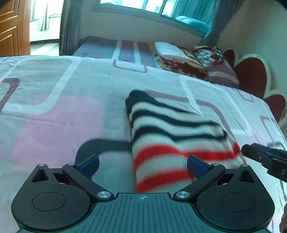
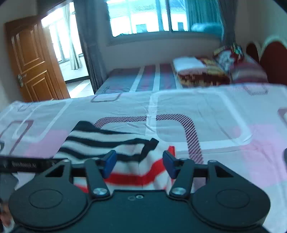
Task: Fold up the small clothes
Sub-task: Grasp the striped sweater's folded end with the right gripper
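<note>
A small knitted garment [image 1: 170, 129], white with black stripes at its far end and red stripes at the near end, lies folded on the patterned bed sheet [image 1: 53, 116]. My left gripper [image 1: 143, 164] is open wide just above it. Its right pad is next to the red-striped end and its left pad is over bare sheet. In the right wrist view the garment [image 2: 100, 141] lies under my right gripper [image 2: 139, 164], which is open with striped fabric showing between the blue pads; neither pad presses on it. The right gripper's tip [image 1: 265, 157] shows at the left view's right edge.
The sheet [image 2: 215, 125] extends far to the right and ahead. Behind it is a second bed [image 2: 143, 80] with folded blankets [image 2: 200, 73] and pillows. A red headboard [image 1: 251, 75] is at the right, a wooden door [image 2: 32, 59] at the left and a window [image 2: 152, 16] ahead.
</note>
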Tool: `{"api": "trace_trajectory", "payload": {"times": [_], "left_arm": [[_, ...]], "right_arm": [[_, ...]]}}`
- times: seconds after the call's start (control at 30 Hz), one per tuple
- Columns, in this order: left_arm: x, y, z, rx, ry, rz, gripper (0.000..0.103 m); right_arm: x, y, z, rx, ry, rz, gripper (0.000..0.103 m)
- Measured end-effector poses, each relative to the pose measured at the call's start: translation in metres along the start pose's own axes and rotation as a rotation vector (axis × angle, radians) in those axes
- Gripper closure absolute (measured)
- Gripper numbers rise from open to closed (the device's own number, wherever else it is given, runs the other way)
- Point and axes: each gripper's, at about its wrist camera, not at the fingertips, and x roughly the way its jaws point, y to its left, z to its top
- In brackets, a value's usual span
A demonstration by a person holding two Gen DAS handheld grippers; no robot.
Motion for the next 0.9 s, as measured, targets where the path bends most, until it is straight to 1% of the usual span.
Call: {"api": "trace_trajectory", "payload": {"times": [0.03, 0.1, 0.13, 0.2, 0.27, 0.3, 0.37, 0.4, 0.43, 0.47, 0.53, 0.57, 0.6, 0.63, 0.67, 0.77, 0.8, 0.83, 0.9], "left_arm": [[-0.006, 0.001, -0.006, 0.003, -0.004, -0.008, 0.0], [-0.019, 0.001, -0.017, 0.01, -0.023, -0.01, 0.0], [-0.022, 0.0, -0.023, 0.012, -0.018, -0.016, 0.0], [-0.022, -0.003, -0.031, 0.018, 0.012, -0.032, 0.0], [-0.017, -0.007, -0.04, 0.042, 0.043, -0.042, 0.0], [-0.015, -0.009, -0.043, 0.043, 0.051, -0.048, 0.0], [-0.011, -0.007, -0.047, 0.021, 0.065, -0.064, 0.0], [-0.009, -0.006, -0.047, 0.01, 0.068, -0.066, 0.0], [-0.009, -0.007, -0.047, 0.012, 0.067, -0.064, 0.0], [-0.01, -0.009, -0.048, 0.021, 0.063, -0.059, 0.0], [-0.011, -0.013, -0.05, 0.053, 0.049, -0.052, 0.0], [-0.011, -0.014, -0.05, 0.065, 0.044, -0.052, 0.0], [-0.01, -0.014, -0.05, 0.066, 0.044, -0.054, 0.0], [-0.01, -0.013, -0.05, 0.059, 0.044, -0.052, 0.0], [-0.009, -0.012, -0.05, 0.052, 0.046, -0.054, 0.0], [-0.01, -0.009, -0.045, 0.014, 0.062, -0.063, 0.0], [-0.01, -0.009, -0.044, 0.001, 0.064, -0.069, 0.0], [-0.011, -0.008, -0.041, -0.008, 0.066, -0.072, 0.0], [-0.009, -0.007, -0.037, -0.029, 0.075, -0.079, 0.0]], "right_arm": [[-0.007, 0.001, -0.005, -0.009, 0.004, 0.0, 0.063], [-0.015, -0.004, -0.016, 0.032, 0.056, 0.028, 0.063], [-0.018, -0.008, -0.023, 0.064, 0.074, 0.034, 0.063], [-0.023, -0.015, -0.035, 0.103, 0.106, 0.026, 0.061], [-0.025, -0.014, -0.046, 0.103, 0.132, 0.014, 0.06], [-0.026, -0.012, -0.052, 0.117, 0.146, 0.021, 0.06], [-0.029, -0.01, -0.059, 0.132, 0.149, 0.034, 0.063], [-0.031, -0.007, -0.061, 0.118, 0.145, 0.027, 0.065], [-0.032, -0.005, -0.061, 0.097, 0.145, 0.02, 0.072], [-0.035, -0.002, -0.062, 0.079, 0.146, 0.018, 0.082], [-0.038, 0.005, -0.063, 0.022, 0.152, 0.013, 0.089], [-0.038, 0.008, -0.065, -0.019, 0.151, -0.009, 0.094], [-0.037, 0.011, -0.068, -0.065, 0.149, -0.049, 0.096], [-0.034, 0.012, -0.07, -0.103, 0.139, -0.094, 0.092], [-0.032, 0.01, -0.071, -0.105, 0.136, -0.113, 0.092], [-0.027, 0.012, -0.07, -0.092, 0.132, -0.121, 0.092], [-0.027, 0.009, -0.072, -0.068, 0.129, -0.114, 0.092], [-0.028, 0.004, -0.071, -0.021, 0.129, -0.082, 0.091], [-0.033, -0.008, -0.067, 0.054, 0.134, -0.033, 0.086]]}}
